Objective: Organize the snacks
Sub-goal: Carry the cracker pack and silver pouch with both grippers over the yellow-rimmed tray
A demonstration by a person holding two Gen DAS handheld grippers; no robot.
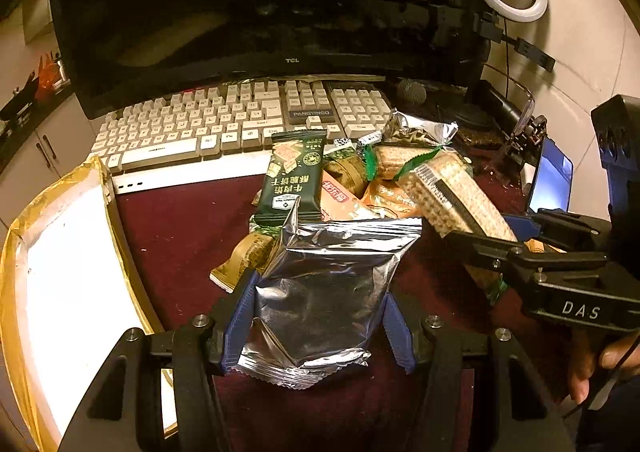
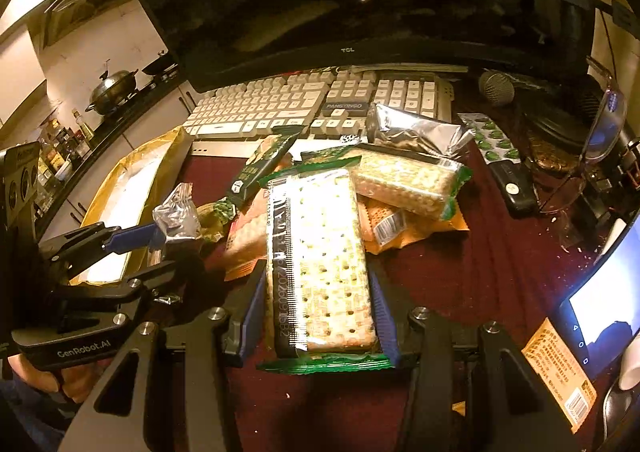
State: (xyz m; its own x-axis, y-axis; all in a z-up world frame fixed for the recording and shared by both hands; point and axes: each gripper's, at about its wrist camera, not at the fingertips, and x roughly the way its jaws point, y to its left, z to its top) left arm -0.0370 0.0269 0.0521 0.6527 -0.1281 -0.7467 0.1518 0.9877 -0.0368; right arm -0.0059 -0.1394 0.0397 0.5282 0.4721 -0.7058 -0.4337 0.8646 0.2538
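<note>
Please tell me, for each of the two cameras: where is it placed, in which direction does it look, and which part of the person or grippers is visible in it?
Left wrist view: sits on the left gripper, looking forward toward the keyboard; the fingers clamp a silver packet; the right gripper and a hand show at right.
Right wrist view: sits on the right gripper, facing the same keyboard; it clamps a cracker pack; the left gripper shows at left.
Shared: keyboard, TCL monitor, snack pile, gold-edged box.

Snack pile [image 1: 360, 188] before keyboard [image 1: 224, 124]
</note>
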